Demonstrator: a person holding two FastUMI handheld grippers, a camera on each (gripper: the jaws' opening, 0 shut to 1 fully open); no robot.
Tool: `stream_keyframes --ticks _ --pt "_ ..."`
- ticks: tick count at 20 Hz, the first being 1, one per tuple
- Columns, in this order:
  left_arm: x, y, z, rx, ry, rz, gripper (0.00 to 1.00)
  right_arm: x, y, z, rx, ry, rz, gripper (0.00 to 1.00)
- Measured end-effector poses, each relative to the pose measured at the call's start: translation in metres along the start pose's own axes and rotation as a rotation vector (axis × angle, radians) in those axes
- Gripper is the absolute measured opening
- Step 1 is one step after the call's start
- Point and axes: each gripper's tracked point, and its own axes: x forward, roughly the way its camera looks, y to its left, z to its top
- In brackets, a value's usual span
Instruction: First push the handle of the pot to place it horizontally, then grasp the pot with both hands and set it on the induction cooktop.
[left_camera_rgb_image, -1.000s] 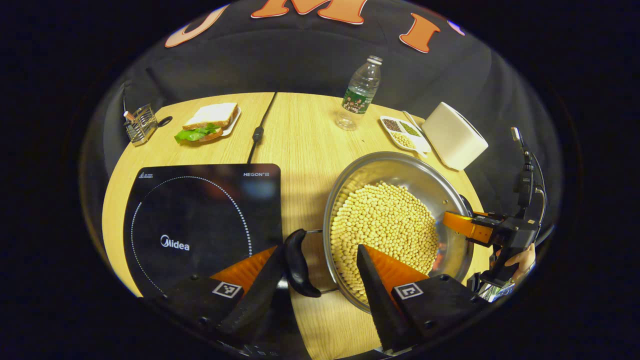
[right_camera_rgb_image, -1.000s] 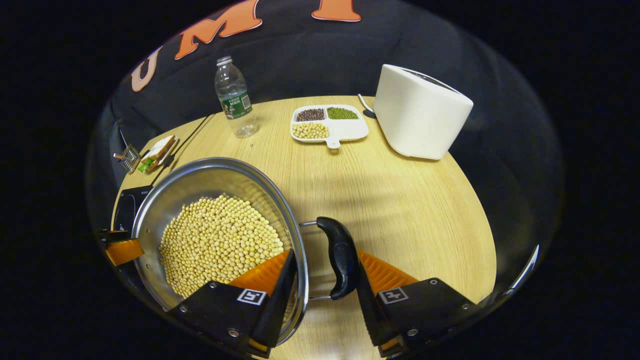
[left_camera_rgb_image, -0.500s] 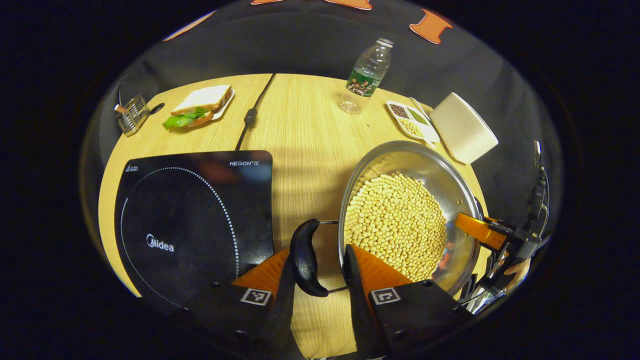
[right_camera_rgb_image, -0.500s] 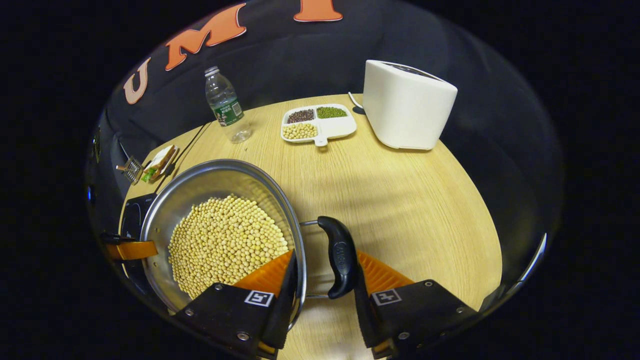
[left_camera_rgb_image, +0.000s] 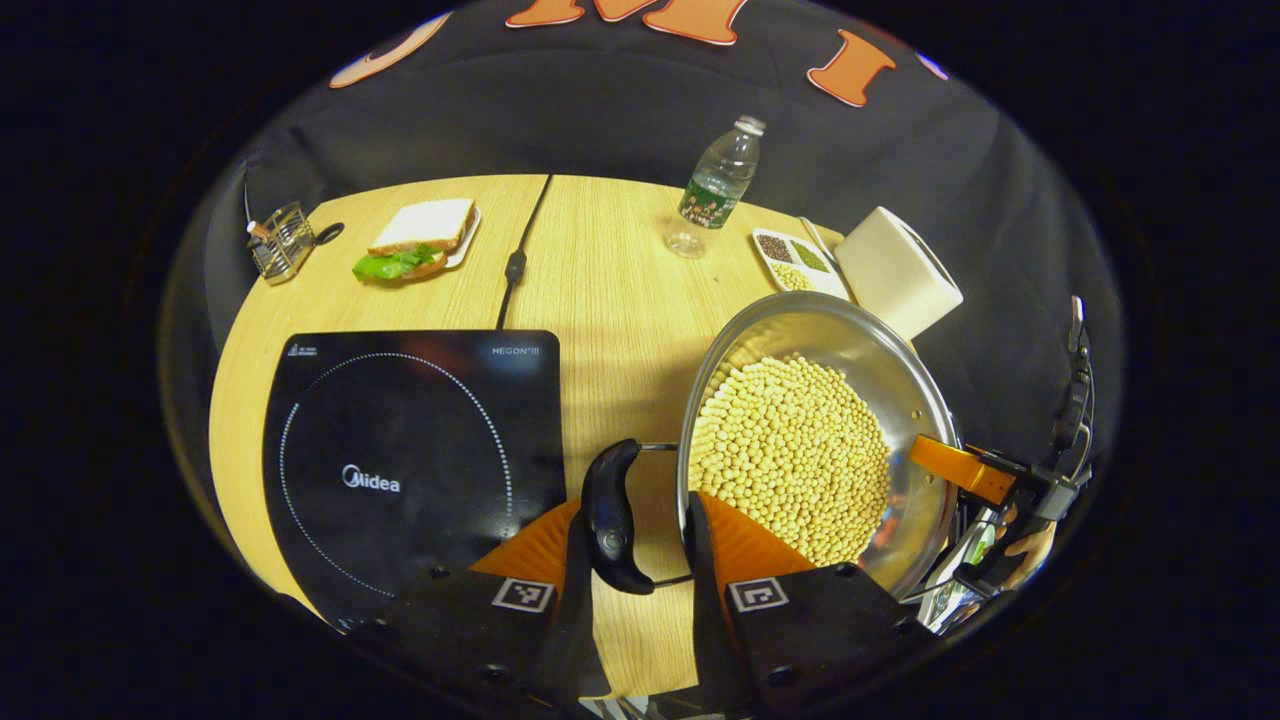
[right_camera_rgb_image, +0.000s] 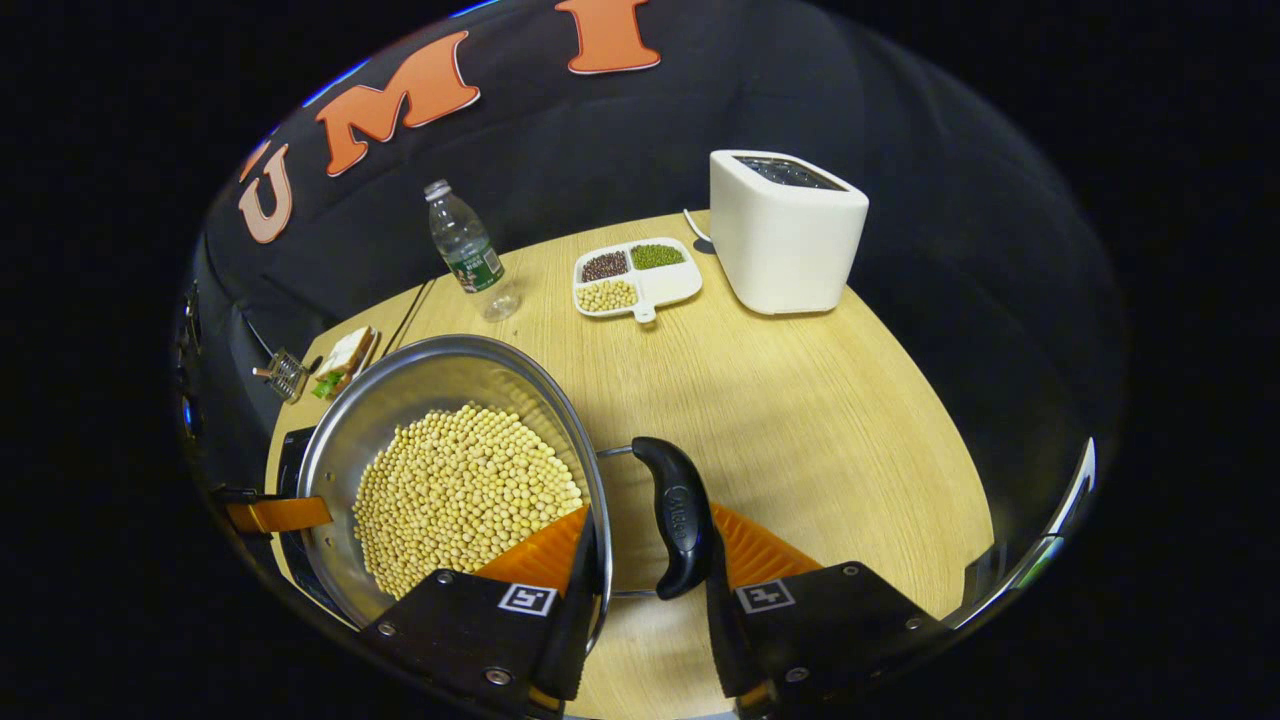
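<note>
The pot (left_camera_rgb_image: 815, 445), heaped with soybeans (right_camera_rgb_image: 465, 490), is held just right of the induction cooktop (left_camera_rgb_image: 410, 460), each black handle clamped between the fingers of the left gripper (left_camera_rgb_image: 630, 560) and right gripper (right_camera_rgb_image: 645, 570); if tilted in transfer, beans could be spilled.

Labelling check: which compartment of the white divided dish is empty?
The bare compartment right of the yellow soybeans, in front of the green beans; other three hold beans.

hidden: pot (right_camera_rgb_image: 420, 400) base | cooktop (right_camera_rgb_image: 292, 460) mostly behind pot, probably
</note>
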Motion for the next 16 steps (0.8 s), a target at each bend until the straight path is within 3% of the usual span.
stream_keyframes --ticks 6,7,8,11,12,13,16 --pt "-0.058 0.025 0.017 0.008 -0.023 0.001 0.49 0.002 0.001 0.000 -0.005 -0.010 0.019 0.51" --pt "-0.068 0.031 0.017 0.005 -0.027 0.005 0.49 0.004 0.005 0.006 -0.001 -0.011 0.028 0.46" --pt "-0.078 0.039 0.020 0.002 -0.033 0.010 0.49 0.006 0.004 0.005 -0.004 -0.010 0.040 0.51" --pt "-0.101 0.065 0.020 -0.008 -0.032 0.027 0.50 0.005 0.000 0.002 -0.003 0.018 0.079 0.51" --pt "-0.109 0.076 0.020 -0.020 -0.031 0.032 0.49 0.005 0.000 0.005 -0.012 0.022 0.086 0.46" --pt "-0.117 0.089 0.020 -0.037 -0.032 0.037 0.50 0.005 -0.001 0.008 -0.019 0.022 0.090 0.50" --pt "-0.133 0.121 0.018 -0.070 -0.040 0.051 0.49 0.004 -0.002 0.011 -0.031 0.021 0.108 0.51"
